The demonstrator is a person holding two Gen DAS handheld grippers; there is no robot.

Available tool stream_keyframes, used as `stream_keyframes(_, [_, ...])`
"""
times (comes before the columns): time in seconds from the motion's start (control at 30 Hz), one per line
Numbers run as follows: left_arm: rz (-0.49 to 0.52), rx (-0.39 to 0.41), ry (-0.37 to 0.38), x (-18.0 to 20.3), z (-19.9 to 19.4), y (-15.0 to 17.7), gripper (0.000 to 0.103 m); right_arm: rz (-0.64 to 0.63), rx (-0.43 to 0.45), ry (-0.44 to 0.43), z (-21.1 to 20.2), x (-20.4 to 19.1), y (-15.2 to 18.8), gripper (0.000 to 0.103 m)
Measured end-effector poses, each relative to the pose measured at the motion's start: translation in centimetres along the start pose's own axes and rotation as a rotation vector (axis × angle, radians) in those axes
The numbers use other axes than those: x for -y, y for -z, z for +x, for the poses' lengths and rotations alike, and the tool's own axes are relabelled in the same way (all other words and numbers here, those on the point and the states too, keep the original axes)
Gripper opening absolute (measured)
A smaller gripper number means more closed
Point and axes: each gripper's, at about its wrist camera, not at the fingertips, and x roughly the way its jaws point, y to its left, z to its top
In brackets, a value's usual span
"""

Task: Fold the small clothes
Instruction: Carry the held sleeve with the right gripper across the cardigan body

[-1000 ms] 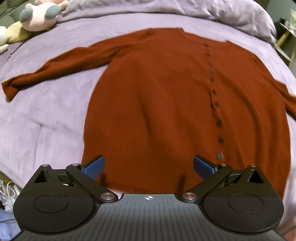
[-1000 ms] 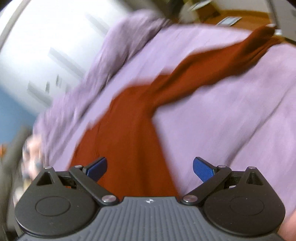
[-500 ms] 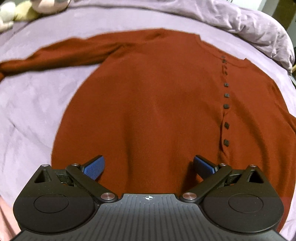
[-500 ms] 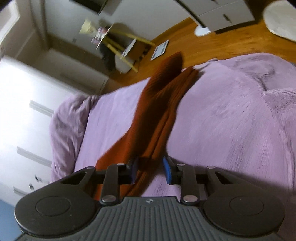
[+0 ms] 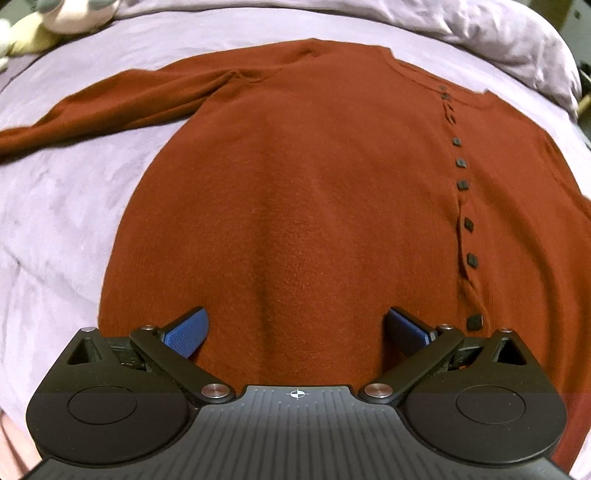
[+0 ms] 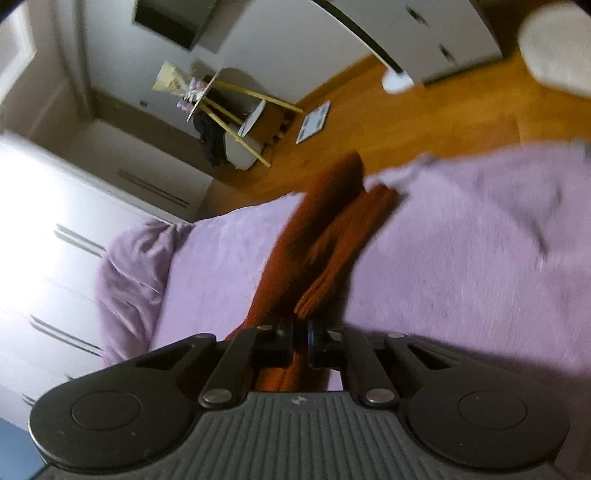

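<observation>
A rust-red buttoned cardigan (image 5: 314, 177) lies flat, front up, on the lilac bedspread (image 5: 66, 206). Its left sleeve (image 5: 122, 99) stretches out to the left. A row of dark buttons (image 5: 461, 184) runs down its right side. My left gripper (image 5: 295, 328) is open and empty, its blue pads low over the cardigan's lower body. My right gripper (image 6: 301, 341) is shut on the cardigan's right sleeve (image 6: 314, 236), which stretches away from it toward the bed's edge, doubled over on itself.
Stuffed toys (image 5: 55, 22) lie at the bed's far left. A bunched duvet (image 5: 498, 44) lies behind the cardigan. In the right wrist view, wooden floor (image 6: 424, 122), a wood-legged side table (image 6: 236, 110) and white wardrobes (image 6: 55, 206) lie beyond the bed edge.
My right gripper went from open to shut on the right sleeve and lifted it. My left gripper moved in closer over the cardigan's body and stayed open.
</observation>
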Motion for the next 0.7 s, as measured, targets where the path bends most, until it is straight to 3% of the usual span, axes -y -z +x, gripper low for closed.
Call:
stream_keyframes(0.13, [-0.012, 0.003, -0.015, -0.2, -1.3, -0.9, 0.103, -0.197, 0.075, 0.028, -2.1, -5.2, 0.7, 0.006])
stream_keyframes(0.23, [-0.004, 0.095, 0.052, 0.0, -3.4, -2.1, 0.103, -0.414, 0.086, -0.074, -4.3, -11.5, 3.4, 0.006])
stream_keyframes(0.37, [0.028, 0.171, 0.226, 1.3, -5.0, -4.8, 0.103, -0.677, -0.053, -0.369, -6.4, -19.3, 11.1, 0.006])
stream_keyframes(0.47, [0.058, 0.195, 0.38, 2.4, -4.6, -6.5, 0.103, -0.769, -0.282, -0.525, -6.0, -22.2, 17.8, 0.008])
stream_keyframes(0.57, [0.058, 0.164, 0.454, 3.0, -2.7, -7.9, 0.103, -0.768, -0.406, -0.504, -4.8, -21.8, 22.1, 0.009])
stream_keyframes(0.7, [-0.008, 0.101, 0.519, 3.1, 0.5, -9.4, 0.103, -0.655, -0.48, -0.419, -3.6, -19.0, 22.7, 0.009])
